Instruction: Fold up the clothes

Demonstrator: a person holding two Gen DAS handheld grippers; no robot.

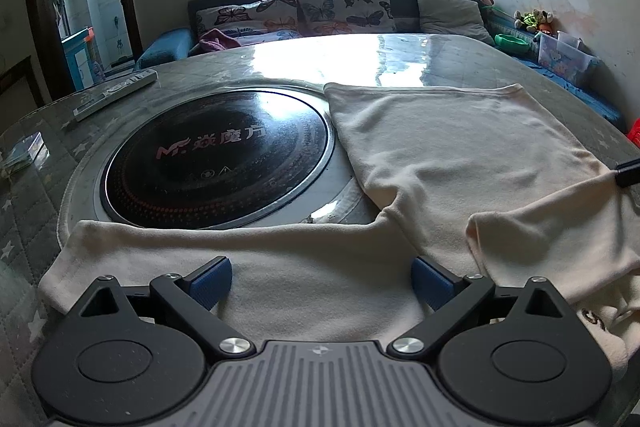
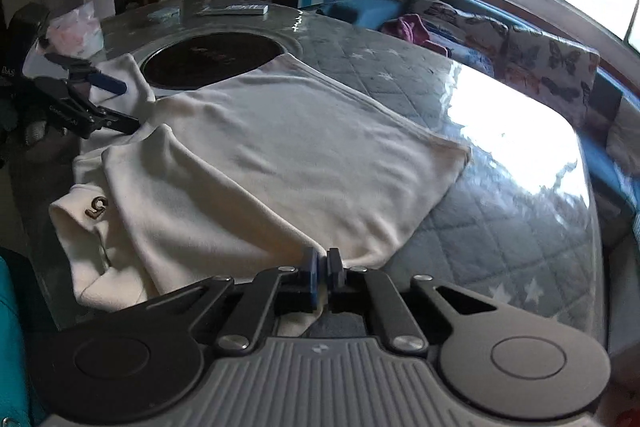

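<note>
The left gripper (image 1: pixel 322 283) hovered spread wide over the cream shirt's (image 1: pixel 460 147) near sleeve (nothing gripped); the right gripper (image 2: pixel 323 267) pinched the shirt's edge, the garment spread ahead on the table (image 2: pixel 500 227).

Both tongs look alike: the left tongs (image 1: pixel 321 284) and right tongs (image 2: pixel 322 277) have matte black linkage arms, round black side housings, silver screws, a ribbed grey centre plate with a small emblem, and blue ribbed pads (image 1: pixel 210 285).
</note>
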